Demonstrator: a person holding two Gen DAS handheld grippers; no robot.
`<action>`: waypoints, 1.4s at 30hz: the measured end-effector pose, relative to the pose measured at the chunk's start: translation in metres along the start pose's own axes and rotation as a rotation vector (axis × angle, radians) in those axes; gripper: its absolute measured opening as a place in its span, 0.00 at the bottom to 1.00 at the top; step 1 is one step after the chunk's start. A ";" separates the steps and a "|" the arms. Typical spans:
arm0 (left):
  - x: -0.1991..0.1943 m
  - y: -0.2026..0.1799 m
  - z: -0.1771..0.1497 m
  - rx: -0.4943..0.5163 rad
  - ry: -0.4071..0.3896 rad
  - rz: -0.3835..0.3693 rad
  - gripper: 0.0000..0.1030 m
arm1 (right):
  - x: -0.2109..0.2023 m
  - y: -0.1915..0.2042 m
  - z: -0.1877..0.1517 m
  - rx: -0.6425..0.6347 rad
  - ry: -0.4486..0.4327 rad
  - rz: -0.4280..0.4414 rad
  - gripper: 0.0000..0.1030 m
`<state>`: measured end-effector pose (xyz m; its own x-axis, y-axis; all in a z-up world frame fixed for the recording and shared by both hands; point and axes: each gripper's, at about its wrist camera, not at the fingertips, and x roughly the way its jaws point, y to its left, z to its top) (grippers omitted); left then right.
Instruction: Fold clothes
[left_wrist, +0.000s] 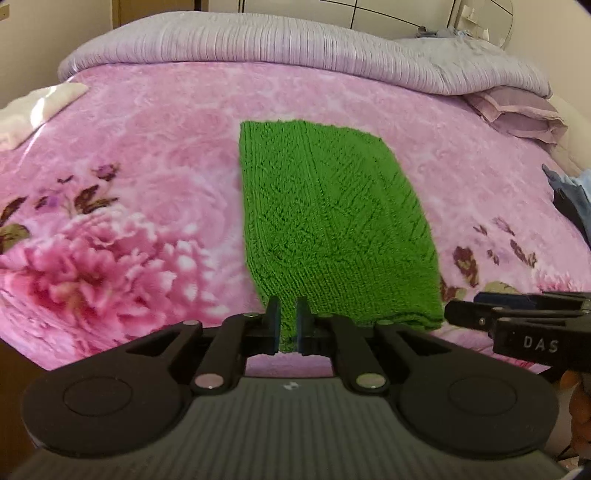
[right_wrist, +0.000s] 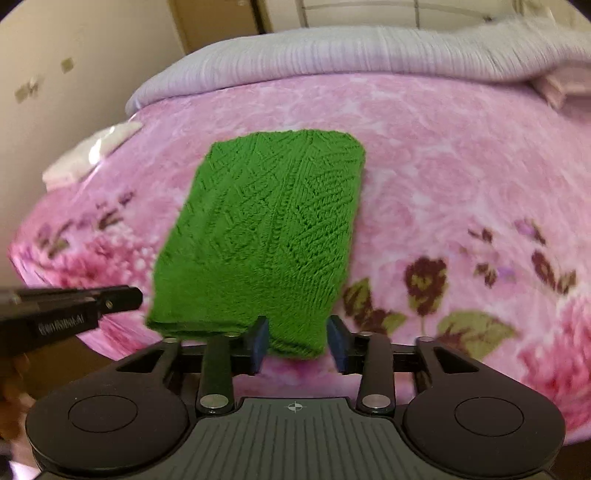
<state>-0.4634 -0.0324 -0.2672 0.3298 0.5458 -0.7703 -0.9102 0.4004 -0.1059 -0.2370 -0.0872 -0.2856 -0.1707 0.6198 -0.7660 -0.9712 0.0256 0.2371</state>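
Bedding first: a pink floral blanket (left_wrist: 147, 155) covers the bed, with a lilac quilt (left_wrist: 295, 40) heaped beyond the far edge of the green cloth. A white item (left_wrist: 33, 107) lies well apart from the cloth on its left, and a mauve pillowcase (left_wrist: 517, 114) well apart on its right.

The green knitted cloth (left_wrist: 325, 221) lies on the blanket as a flat, narrow oblong. Its near right edge shows stacked layers, so it is already folded at least once.

The left gripper (left_wrist: 288, 321) sits at the cloth's near left corner, jaws drawn close with green fabric between them, apparently pinching it. The right gripper (right_wrist: 299, 341) sits at the near right corner, jaws spread with the corner lying between them; whether the pads touch the fabric I cannot tell.

Judgement: folding is well advanced. The scene fits either taking hold of the near edge for a further fold or letting go after one. Other garments awaiting attention are not clearly visible.
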 end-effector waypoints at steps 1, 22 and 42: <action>-0.005 -0.003 -0.001 0.002 -0.004 0.004 0.16 | -0.005 0.000 0.001 0.021 0.004 0.009 0.46; -0.058 -0.020 -0.055 0.022 -0.020 0.064 0.33 | -0.050 0.039 -0.053 -0.029 0.001 -0.104 0.54; -0.068 -0.020 -0.059 0.014 -0.033 0.068 0.37 | -0.058 0.047 -0.058 -0.072 -0.021 -0.115 0.54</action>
<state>-0.4826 -0.1212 -0.2502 0.2757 0.5955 -0.7545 -0.9271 0.3721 -0.0450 -0.2826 -0.1676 -0.2646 -0.0550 0.6327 -0.7725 -0.9937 0.0410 0.1043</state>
